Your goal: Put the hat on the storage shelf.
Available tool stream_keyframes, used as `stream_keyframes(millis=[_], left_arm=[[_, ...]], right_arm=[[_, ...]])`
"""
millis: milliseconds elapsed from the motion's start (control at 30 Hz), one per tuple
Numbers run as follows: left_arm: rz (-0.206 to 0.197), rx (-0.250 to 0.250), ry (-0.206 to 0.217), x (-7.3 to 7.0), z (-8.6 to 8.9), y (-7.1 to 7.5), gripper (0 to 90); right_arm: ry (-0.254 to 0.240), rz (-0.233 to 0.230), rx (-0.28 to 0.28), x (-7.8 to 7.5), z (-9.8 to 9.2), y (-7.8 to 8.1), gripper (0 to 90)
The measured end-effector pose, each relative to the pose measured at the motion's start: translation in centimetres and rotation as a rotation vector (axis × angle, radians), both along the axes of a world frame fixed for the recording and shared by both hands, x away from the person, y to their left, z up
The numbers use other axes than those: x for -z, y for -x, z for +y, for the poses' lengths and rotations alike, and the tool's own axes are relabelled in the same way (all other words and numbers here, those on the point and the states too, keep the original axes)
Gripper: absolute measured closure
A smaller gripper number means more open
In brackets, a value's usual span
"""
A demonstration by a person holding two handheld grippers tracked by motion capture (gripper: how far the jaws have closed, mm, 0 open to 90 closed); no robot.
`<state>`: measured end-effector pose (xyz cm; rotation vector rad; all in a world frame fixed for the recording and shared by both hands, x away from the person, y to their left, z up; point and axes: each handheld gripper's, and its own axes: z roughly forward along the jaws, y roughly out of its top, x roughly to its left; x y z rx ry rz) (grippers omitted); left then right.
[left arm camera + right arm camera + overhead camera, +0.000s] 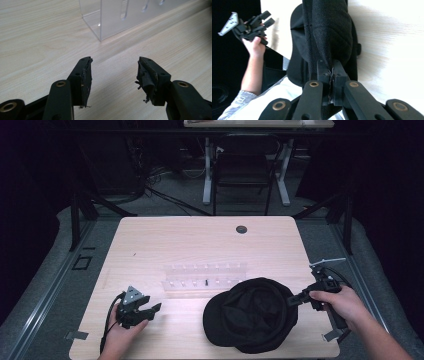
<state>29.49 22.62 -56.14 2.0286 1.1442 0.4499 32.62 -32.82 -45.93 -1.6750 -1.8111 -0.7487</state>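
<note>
Between the right claw's (332, 75) pressed-together jaws sits just a thin fold of black cap (250, 315), so it'll probably slip free.

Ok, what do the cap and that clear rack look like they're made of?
Cap: soft black woven fabric, matte; the right gripper view shows a fine weave and stitched lines where it folds between the jaws of the right gripper.
Rack: clear rigid plastic, probably acrylic, glossy; you see the table through it and its edges glint.

Black cap (250, 315) w/ quilted lining, pale wood-grain table (200, 240), clear rack (205, 275).
</note>
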Motion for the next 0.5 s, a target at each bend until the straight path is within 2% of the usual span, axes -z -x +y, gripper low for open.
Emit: stream_keyframes(millis=[133,167,500], left_arm=[[-0.001,-0.001,0.001,0.0,0.0,0.0,45.4],[0.0,0.0,0.0,0.0,0.0,0.0,45.4],[-0.006,-0.002,0.005,0.0,0.1,0.0,45.4]], right_arm=[[0.008,-0.016,0.002,-1.2,0.3,0.1,88.1],[-0.03,-0.027,0.001,-1.6,0.4,0.1,88.1],[-0.094,-0.056,0.012,-3.9,1.1,0.2,88.1]])
